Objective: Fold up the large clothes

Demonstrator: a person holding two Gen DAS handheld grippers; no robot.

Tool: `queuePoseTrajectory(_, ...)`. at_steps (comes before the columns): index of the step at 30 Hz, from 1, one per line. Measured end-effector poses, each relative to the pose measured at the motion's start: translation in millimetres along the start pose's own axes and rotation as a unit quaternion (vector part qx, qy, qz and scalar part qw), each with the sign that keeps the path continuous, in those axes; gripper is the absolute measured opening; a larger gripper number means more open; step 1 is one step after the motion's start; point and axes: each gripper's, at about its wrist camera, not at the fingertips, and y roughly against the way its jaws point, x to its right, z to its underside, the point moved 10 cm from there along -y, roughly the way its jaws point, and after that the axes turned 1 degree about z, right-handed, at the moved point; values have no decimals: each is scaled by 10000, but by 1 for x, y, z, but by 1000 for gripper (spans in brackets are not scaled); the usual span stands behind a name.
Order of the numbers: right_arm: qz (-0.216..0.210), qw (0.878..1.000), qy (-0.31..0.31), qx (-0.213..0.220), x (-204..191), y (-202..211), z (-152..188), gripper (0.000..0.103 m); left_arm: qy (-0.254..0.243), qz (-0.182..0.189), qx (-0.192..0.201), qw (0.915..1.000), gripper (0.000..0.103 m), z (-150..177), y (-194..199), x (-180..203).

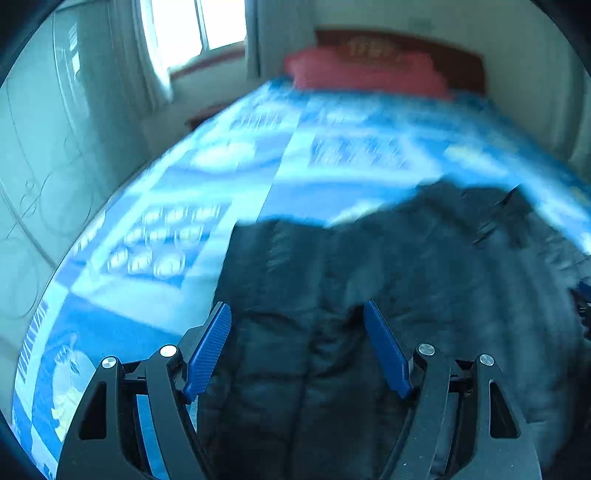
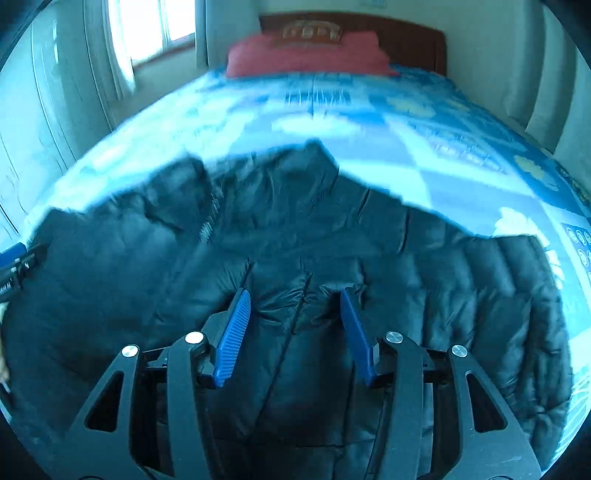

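Observation:
A large black quilted puffer jacket (image 2: 295,240) lies spread on the blue patterned bedspread (image 2: 369,122). It also shows in the left wrist view (image 1: 406,266). My left gripper (image 1: 297,310) is open, its blue pads just above the jacket's left part. My right gripper (image 2: 295,295) is open above the jacket's middle, near a seam. The left gripper's tip shows in the right wrist view (image 2: 18,262) at the jacket's left edge. Both views are blurred.
A red pillow (image 2: 306,55) lies at the wooden headboard (image 2: 406,33). A window with curtains (image 1: 177,33) is at the far left. A pale wardrobe wall (image 1: 44,147) runs along the bed's left side. The bedspread (image 1: 184,206) shows left of the jacket.

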Motion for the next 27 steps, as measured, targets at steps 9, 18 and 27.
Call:
queuePoseTrajectory(9,-199,9992,-254,232,10,50,10,59,216,407,-70,9989,75,13,21,-16)
queuePoseTrajectory(18,175,9985,-504,-79,83,162,129,68,597,879,-236,9941,75,124,120,-68)
queuePoseTrajectory(27,541,9912,-921,-787,115,236,282,68,838,1162,-559,9881,75,249,205,-80)
